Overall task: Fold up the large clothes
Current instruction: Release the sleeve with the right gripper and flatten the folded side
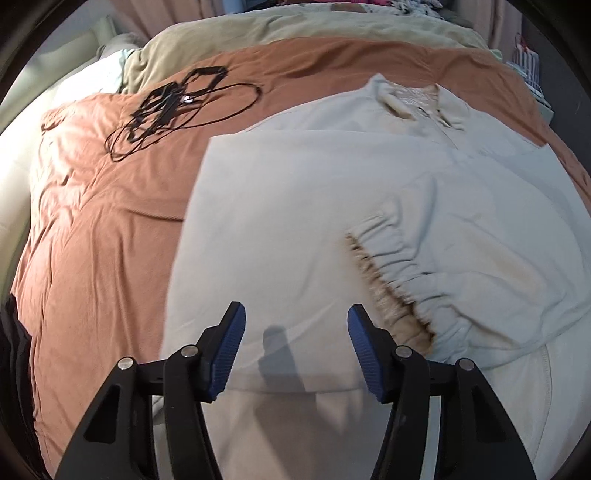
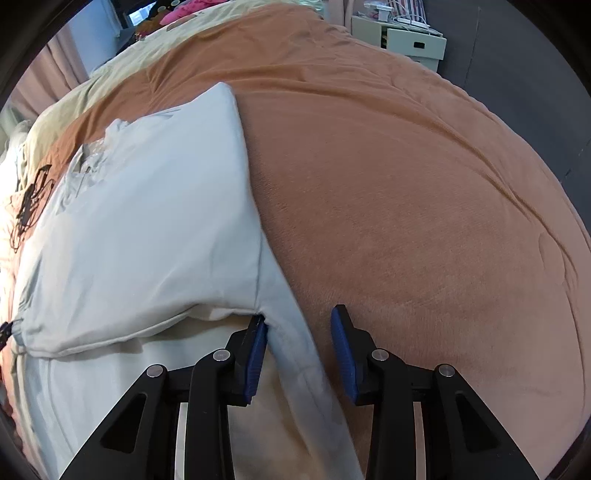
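The pale sweatshirt (image 1: 332, 206) is lying partly folded on the orange blanket (image 1: 103, 229), the left gripper (image 1: 295, 343) is hovering with jaws apart above its hem, and the right gripper (image 2: 299, 347) is straddling its side edge, pads apart, not gripping.

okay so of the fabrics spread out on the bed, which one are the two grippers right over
The pale grey garment, with the collar and gathered cuff. It lies on the orange blanket; the beige blanket sits farther back.
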Demonstrator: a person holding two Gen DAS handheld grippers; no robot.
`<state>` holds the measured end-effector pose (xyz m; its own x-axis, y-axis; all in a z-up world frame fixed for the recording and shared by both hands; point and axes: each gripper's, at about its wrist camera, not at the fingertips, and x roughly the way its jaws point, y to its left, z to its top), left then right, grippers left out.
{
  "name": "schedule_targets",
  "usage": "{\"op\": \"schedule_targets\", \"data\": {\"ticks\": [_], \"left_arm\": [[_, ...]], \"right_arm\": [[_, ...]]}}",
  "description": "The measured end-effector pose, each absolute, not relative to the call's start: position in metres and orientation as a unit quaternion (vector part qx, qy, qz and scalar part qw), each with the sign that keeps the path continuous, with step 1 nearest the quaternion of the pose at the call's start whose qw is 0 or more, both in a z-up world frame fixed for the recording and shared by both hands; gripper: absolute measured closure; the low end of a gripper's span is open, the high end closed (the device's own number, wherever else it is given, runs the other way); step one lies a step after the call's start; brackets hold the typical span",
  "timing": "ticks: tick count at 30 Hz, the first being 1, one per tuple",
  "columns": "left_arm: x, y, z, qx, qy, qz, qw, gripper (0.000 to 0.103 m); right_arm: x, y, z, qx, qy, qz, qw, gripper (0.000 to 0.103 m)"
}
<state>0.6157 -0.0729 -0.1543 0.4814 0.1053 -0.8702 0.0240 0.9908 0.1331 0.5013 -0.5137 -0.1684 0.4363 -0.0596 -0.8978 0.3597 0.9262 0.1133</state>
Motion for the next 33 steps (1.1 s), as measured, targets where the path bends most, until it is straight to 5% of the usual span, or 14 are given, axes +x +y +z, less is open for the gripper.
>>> {"op": "schedule_targets", "data": {"ticks": [5,11,18,22,33], "left_arm": [[0.591,-0.042,-0.136,0.02,0.5,0.013,0.865,0.045],[0.558,-0.02,-0.121,-0.017,0.496,-0.002,0.868,0.044],[0.512,0.007,-0.11,-0.069,0.484,-0.016,0.872,0.025],[0.483,0.021,-0.109,-0.089,0.477,-0.017,0.874,0.024],[0.412,0.039,-0.11,-0.087,0.461,-0.012,0.883,0.024]], "right_arm": [[0.486,-0.51,-0.162,0.162,0.515,-0.102,0.835,0.067],[0.462,-0.5,-0.15,0.159,0.508,-0.08,0.843,0.054],[0.424,-0.488,-0.135,0.152,0.498,-0.064,0.851,0.041],[0.398,-0.489,-0.132,0.151,0.495,-0.065,0.853,0.034],[0.325,-0.49,-0.144,0.171,0.487,-0.038,0.856,0.033]]}}
